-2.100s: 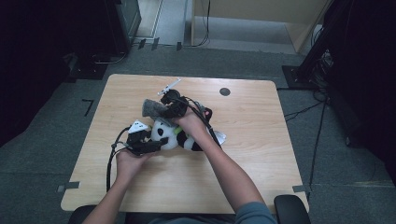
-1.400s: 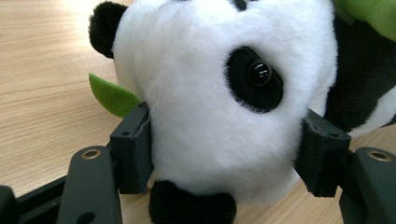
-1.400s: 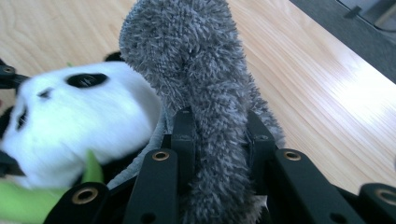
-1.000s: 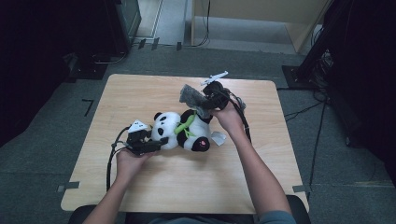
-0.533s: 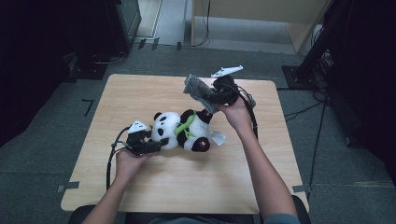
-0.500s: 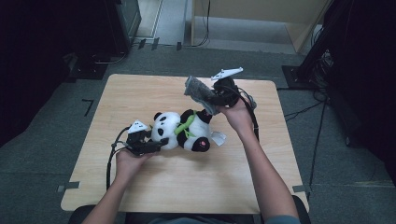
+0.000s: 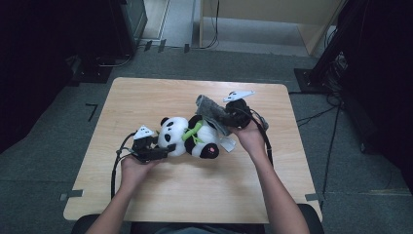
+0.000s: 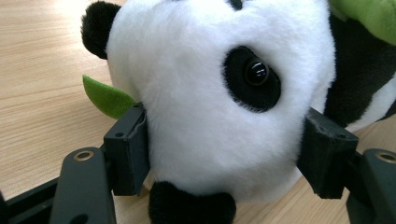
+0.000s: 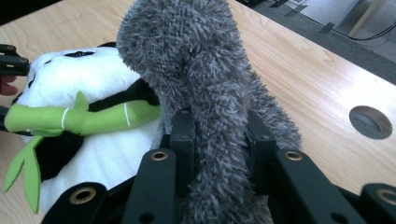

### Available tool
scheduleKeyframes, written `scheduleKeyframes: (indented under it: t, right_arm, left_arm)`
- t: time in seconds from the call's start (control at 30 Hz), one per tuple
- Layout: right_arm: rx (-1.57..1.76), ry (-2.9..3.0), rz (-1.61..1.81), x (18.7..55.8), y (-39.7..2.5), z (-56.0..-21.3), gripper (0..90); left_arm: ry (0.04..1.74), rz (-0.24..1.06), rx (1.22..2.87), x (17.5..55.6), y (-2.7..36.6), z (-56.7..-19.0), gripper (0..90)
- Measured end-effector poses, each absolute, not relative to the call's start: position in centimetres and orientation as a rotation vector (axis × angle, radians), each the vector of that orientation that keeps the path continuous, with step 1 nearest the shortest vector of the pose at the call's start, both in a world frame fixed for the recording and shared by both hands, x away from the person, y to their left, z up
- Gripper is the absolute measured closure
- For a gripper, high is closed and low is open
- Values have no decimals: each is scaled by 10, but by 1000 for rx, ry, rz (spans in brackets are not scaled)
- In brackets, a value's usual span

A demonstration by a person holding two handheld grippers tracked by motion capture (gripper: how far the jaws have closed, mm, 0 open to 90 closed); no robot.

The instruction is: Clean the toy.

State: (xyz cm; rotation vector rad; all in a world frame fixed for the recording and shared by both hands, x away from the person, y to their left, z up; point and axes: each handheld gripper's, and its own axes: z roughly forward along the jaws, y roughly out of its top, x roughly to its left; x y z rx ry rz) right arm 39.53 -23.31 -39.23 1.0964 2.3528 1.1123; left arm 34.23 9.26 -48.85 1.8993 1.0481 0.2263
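While left tongs (image 8: 224, 154) clamp panda (image 8: 219, 93), right tongs (image 9: 219, 140) pinch cloth (image 9: 205, 74)

A light wooden tabletop (image 7: 146, 97) with rounded corners stands on grey carpeted floor (image 7: 44, 161). A round grey-filled hole (image 9: 370, 122) is cut into the board near its far edge. Strips of tape (image 7: 72, 196) mark the floor beside the near corners. Beyond the far edge a pale wooden cabinet (image 7: 272, 14) stands, with black cables (image 7: 214, 29) running down in front of it. Dark equipment (image 7: 124, 24) fills the far left, and a black stand (image 7: 326, 58) with cables rises at right. The sides lie in deep shadow.
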Motion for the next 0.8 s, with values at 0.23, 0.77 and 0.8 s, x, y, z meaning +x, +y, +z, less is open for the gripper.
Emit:
scheduleKeyframes:
  t: [0.23, 0.77, 0.8]
  right_arm:
    - [1167, 2342, 1158, 394, -246, -398, 720]
    - [1228, 2301, 1119, 392, -281, -403, 727]
    - [1228, 2290, 1137, 391, -282, -400, 727]
  left_arm:
    - [1045, 229, 1904, 342, 93, -488, 283]
    - [1049, 233, 1907, 341, 91, -487, 281]
    - [1049, 233, 1907, 341, 91, -487, 280]
